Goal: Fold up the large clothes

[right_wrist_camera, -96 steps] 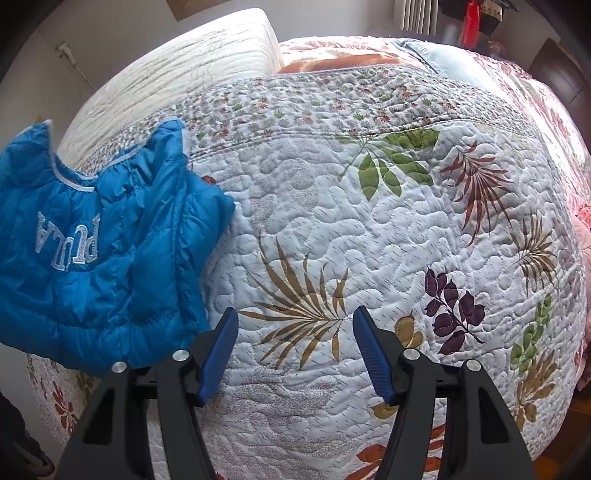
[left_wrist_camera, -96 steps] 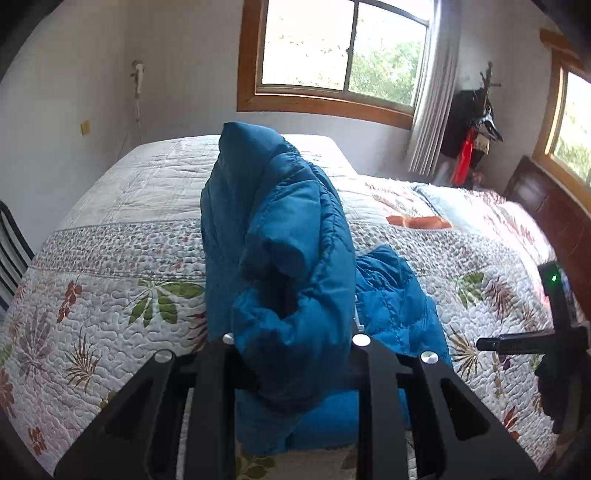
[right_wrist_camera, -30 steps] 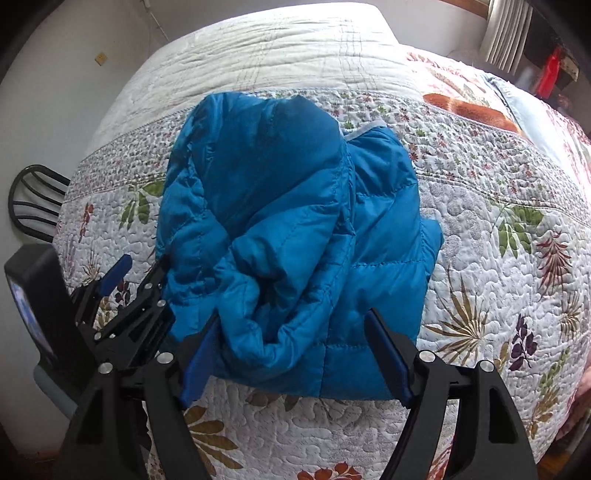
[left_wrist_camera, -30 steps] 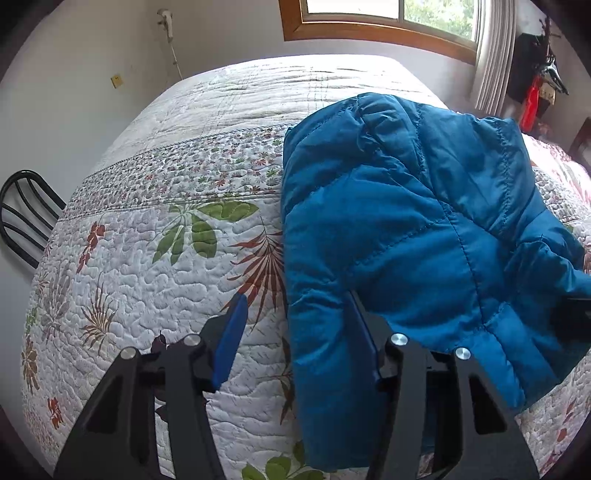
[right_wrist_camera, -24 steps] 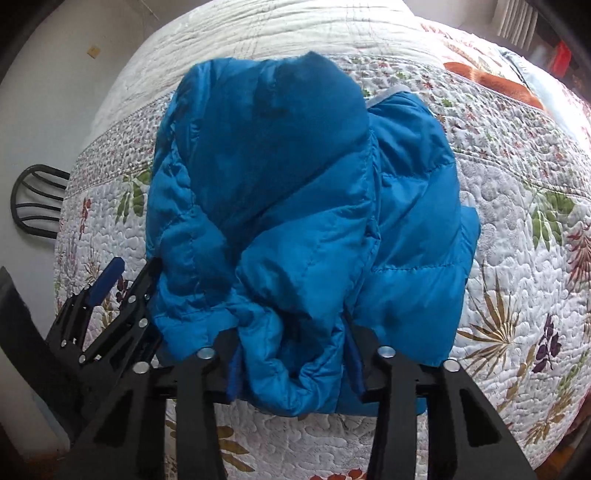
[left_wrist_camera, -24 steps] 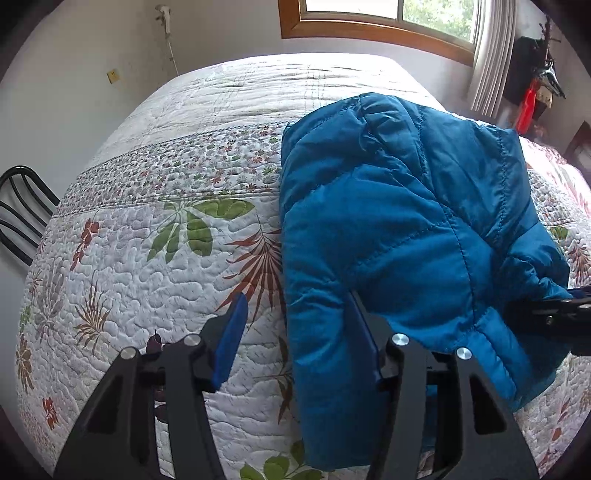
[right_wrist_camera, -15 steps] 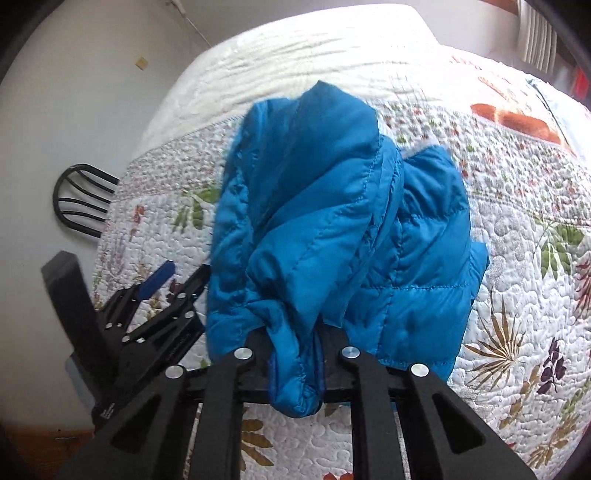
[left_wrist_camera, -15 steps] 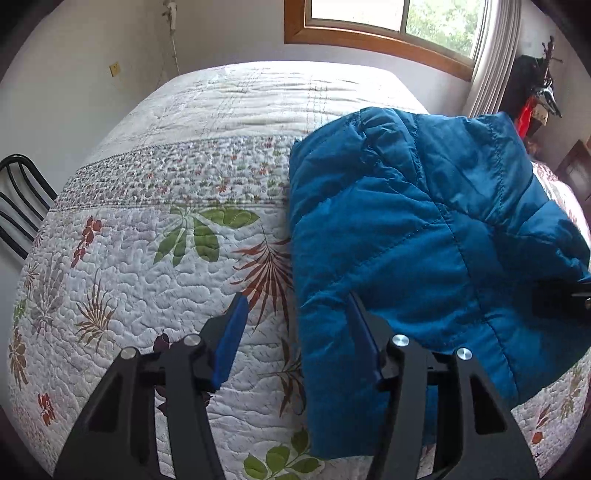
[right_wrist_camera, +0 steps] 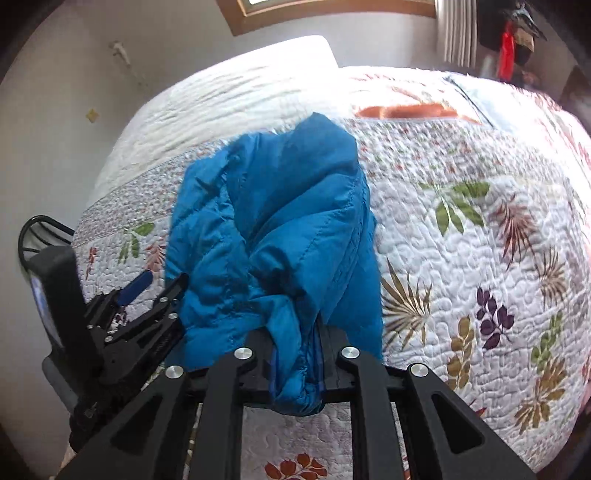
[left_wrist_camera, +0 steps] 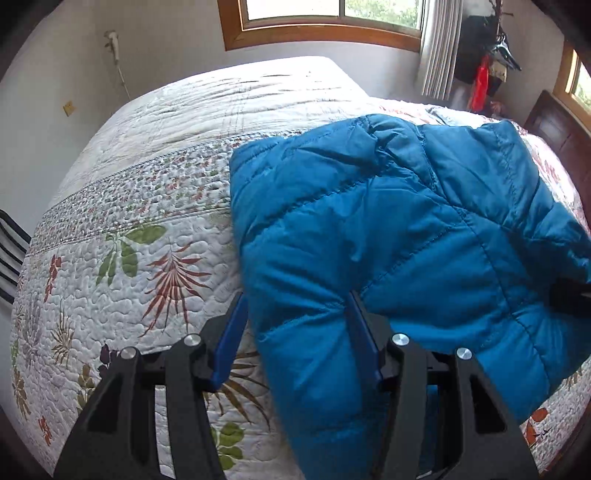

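Observation:
A blue puffer jacket [left_wrist_camera: 388, 236] lies bunched on the floral quilt of the bed [left_wrist_camera: 147, 229]. My left gripper [left_wrist_camera: 295, 328] is open, with the jacket's left edge bulging between its blue pads. My right gripper [right_wrist_camera: 297, 347] is shut on a bunched fold of the jacket [right_wrist_camera: 273, 229] and lifts it off the quilt. In the right wrist view the left gripper [right_wrist_camera: 147, 291] shows at the jacket's left side.
The bed's quilt [right_wrist_camera: 461, 258] spreads right of the jacket. A black chair [left_wrist_camera: 11, 251] stands left of the bed. A window [left_wrist_camera: 325, 18] and curtain [left_wrist_camera: 439, 48] are behind; a dark headboard [left_wrist_camera: 554, 122] is far right.
My right gripper closed on the jacket's near fold and lifted it. My left gripper stayed open and moved onto the jacket's left edge.

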{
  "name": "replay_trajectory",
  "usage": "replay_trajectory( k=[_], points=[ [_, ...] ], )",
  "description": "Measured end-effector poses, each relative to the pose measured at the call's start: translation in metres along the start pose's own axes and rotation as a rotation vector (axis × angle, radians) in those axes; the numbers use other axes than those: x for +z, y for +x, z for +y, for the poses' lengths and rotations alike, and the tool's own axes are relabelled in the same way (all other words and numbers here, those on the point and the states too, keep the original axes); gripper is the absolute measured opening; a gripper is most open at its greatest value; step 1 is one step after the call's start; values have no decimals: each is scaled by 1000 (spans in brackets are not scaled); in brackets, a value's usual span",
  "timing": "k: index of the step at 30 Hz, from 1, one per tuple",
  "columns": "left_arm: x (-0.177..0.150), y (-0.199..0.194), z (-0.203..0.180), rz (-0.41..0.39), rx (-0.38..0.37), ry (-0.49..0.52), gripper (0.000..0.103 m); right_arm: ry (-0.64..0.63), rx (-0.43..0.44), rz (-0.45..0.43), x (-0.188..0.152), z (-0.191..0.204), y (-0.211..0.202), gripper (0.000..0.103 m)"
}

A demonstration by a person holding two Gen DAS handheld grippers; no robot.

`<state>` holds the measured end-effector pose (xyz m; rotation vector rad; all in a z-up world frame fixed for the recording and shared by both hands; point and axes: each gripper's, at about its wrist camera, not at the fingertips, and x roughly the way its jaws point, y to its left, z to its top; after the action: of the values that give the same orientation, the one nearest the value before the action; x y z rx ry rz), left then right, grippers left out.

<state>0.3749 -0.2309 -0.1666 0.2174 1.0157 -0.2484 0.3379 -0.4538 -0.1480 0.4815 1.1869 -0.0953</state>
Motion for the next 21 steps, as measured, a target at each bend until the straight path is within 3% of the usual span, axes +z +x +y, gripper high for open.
replay_trajectory(
  k=[6,12,16,18,21],
  points=[
    [-5,15,-1,32,-42,-11,56,52,54,58,-10,-32,43,19],
    [-13,22,-11,4,2,25,58,63,89,66,-16,-44,63,24],
    [-8,16,-6,26,-14,-1,57,12,61,32,-17,-36,46,29],
    [-5,10,-3,29,-18,-5,56,-22,5,-15,-19,-27,24,40],
    [-4,0,0,25,-23,-13,55,-89,-87,-94,-21,-6,-15,41]
  ],
)
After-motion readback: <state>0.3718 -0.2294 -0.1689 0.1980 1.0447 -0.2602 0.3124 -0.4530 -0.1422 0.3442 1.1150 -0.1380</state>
